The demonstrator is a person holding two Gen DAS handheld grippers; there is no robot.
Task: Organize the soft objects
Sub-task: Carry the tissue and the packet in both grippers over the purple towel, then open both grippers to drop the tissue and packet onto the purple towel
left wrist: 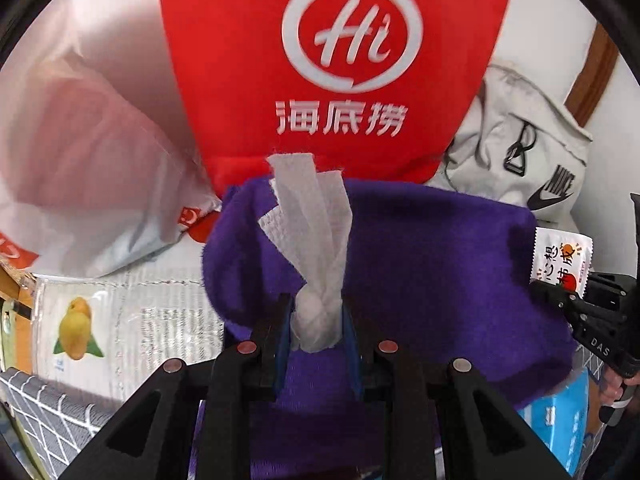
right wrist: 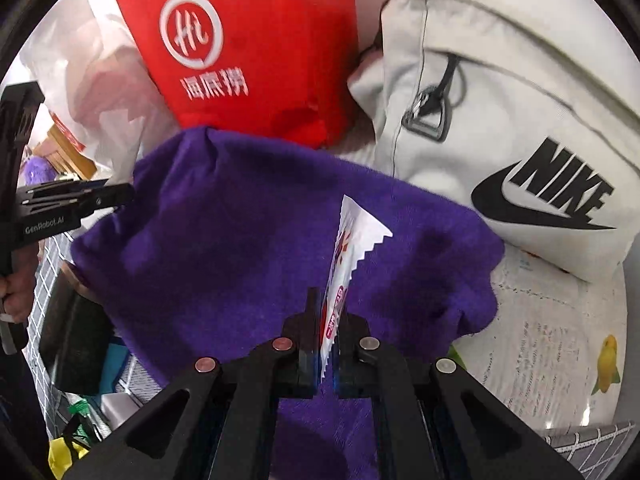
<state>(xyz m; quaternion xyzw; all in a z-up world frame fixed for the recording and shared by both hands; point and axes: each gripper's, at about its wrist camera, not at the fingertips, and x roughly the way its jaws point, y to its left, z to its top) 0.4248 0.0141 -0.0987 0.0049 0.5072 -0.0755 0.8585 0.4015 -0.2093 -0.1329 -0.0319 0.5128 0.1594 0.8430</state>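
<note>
In the left wrist view, my left gripper [left wrist: 316, 306] is shut on a twisted white paper tissue [left wrist: 308, 232] whose loose ends stand up above the fingers. In the right wrist view, my right gripper [right wrist: 330, 320] is shut on a flat white sachet [right wrist: 352, 248] with red print and a zigzag edge. Both hang over a crumpled purple cloth [left wrist: 432, 264] [right wrist: 240, 240] that fills the middle of each view. The right gripper [left wrist: 552, 292] with its sachet [left wrist: 560, 258] shows at the right edge of the left wrist view. The left gripper [right wrist: 120, 196] shows at the left of the right wrist view.
Behind the cloth stand a red bag with a white "Hi" logo [left wrist: 332, 60] [right wrist: 248, 40] and a white Nike bag [left wrist: 520, 152] [right wrist: 520, 120]. A white plastic bag [left wrist: 80, 152] lies at the left. A printed sheet with a mango picture [left wrist: 80, 328] [right wrist: 560, 340] and a blue tissue pack [left wrist: 560, 420] lie below.
</note>
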